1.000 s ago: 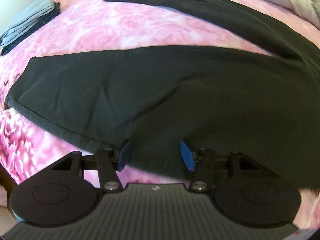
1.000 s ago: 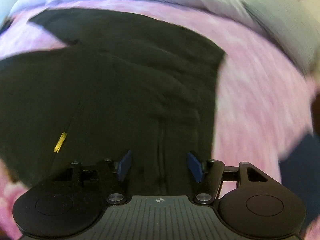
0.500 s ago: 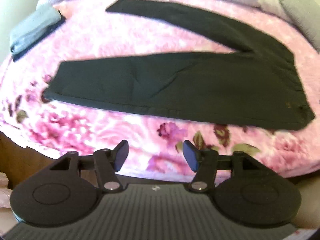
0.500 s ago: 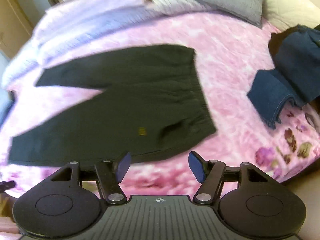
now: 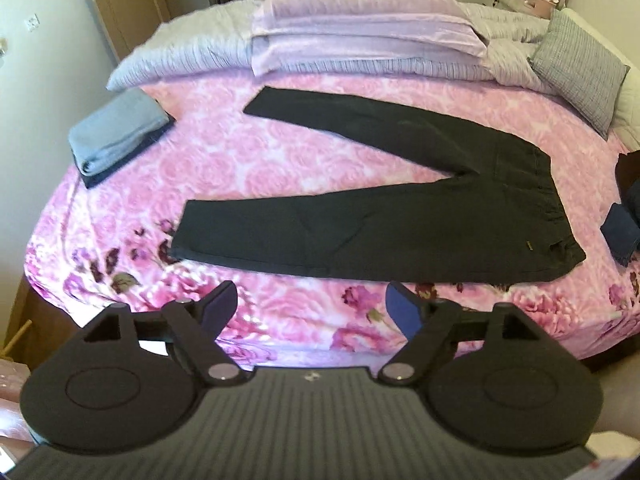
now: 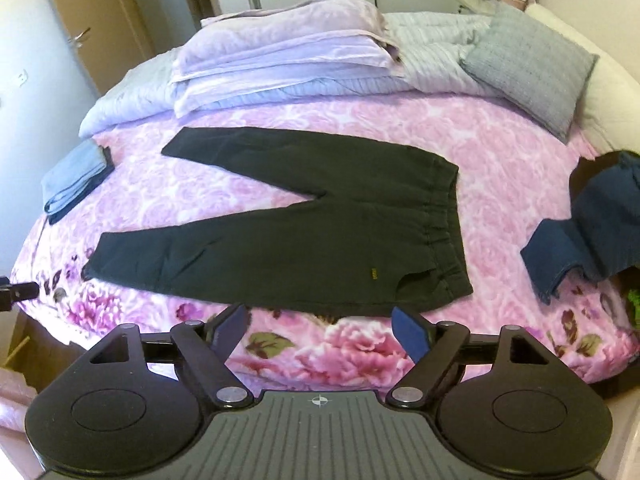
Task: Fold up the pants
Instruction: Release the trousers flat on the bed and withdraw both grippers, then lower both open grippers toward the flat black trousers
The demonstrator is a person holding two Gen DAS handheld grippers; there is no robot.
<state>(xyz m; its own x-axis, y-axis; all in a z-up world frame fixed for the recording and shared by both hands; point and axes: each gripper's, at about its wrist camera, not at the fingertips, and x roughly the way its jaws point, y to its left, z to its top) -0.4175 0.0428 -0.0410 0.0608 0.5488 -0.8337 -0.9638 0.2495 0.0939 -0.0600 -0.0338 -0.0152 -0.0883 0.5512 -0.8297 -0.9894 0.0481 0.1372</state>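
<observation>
The pants point(image 5: 384, 216) are laid flat on the bed point(image 5: 224, 168), legs splayed. Both grippers, left point(image 5: 312, 308) and right point(image 6: 318, 326), are held above its near edge, fingers just spread wider, nothing between them.

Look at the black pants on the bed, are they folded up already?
No, the black pants lie spread flat on the pink bedspread, with both legs stretched apart in a V.

Black pants point(image 5: 400, 216) point(image 6: 304, 240) spread flat and unfolded on the pink floral bedspread point(image 5: 224, 168), legs splayed in a V toward the bedspread's left side, elastic waistband toward its right, small yellow tag near the waistband, near leg along the front edge.
</observation>
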